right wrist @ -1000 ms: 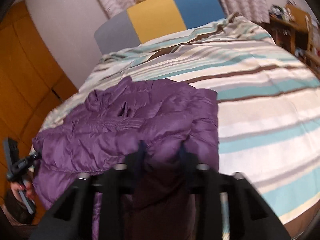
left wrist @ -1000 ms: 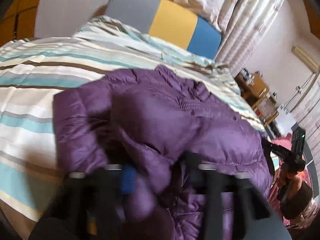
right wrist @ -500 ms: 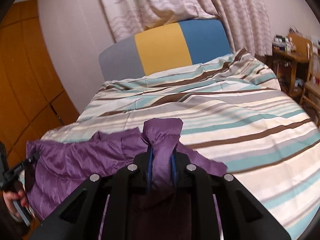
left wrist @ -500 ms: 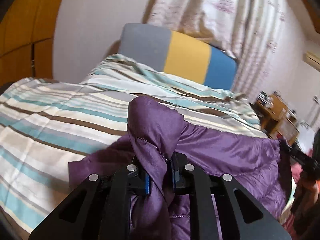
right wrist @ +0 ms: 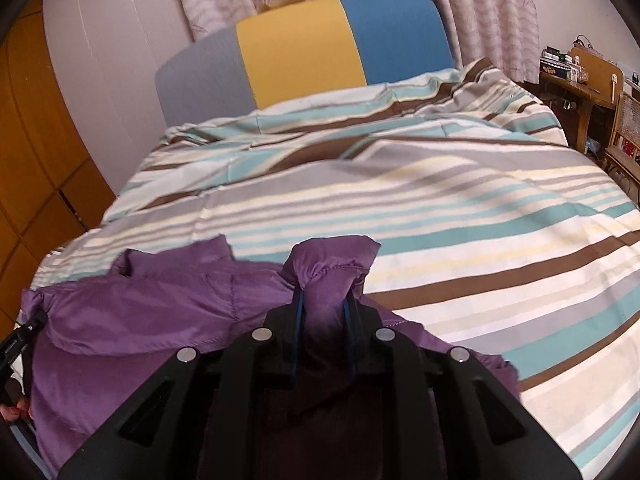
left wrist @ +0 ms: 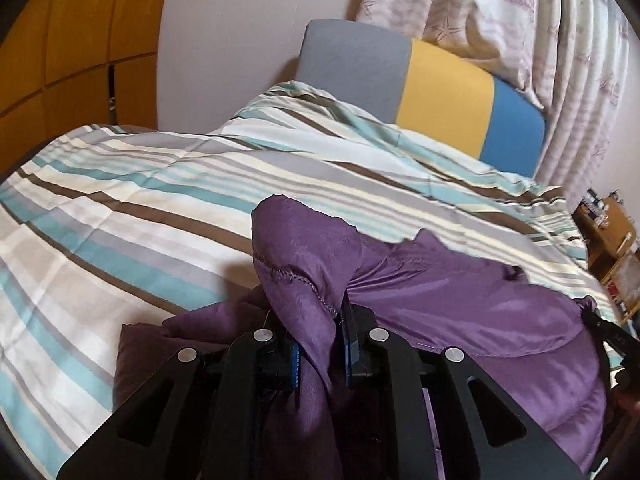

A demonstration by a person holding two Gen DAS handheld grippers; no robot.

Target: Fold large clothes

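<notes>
A bed fills both views, covered by a duvet (left wrist: 160,208) striped in teal, brown, grey, cream and white, its cloth smooth in the middle and rumpled toward the head. Behind it stands a padded headboard (right wrist: 300,48) in three blocks: grey, yellow, blue. The wall (left wrist: 224,40) is plain and pale; orange-brown wooden wardrobe doors (left wrist: 72,32) run along one side, and pale curtains (left wrist: 500,12) printed with starfish and ships hang in loose folds behind the headboard. On the far side a wooden desk (right wrist: 580,76) carries small clutter too tiny to identify, with a cane-backed chair (right wrist: 628,128) beside it, cut off by the frame edge.

The purple down jacket (left wrist: 460,304) lies across the near edge of the bed, shiny and slippery-looking, with stitched seams and a puffed, quilted body. Its lower part drops out of sight below both cameras, so its full shape cannot be made out.

The left gripper (left wrist: 320,344) is clenched on a bunched fold of the jacket, which rises above the black fingers in a hemmed peak. The right gripper (right wrist: 322,320) likewise pinches a gathered corner between its blue-edged pads; its jaws have just eased slightly wider, yet the cloth is gripped between them. At the rim of the right view, the fingertips (right wrist: 12,404) of the person's left hand show.
</notes>
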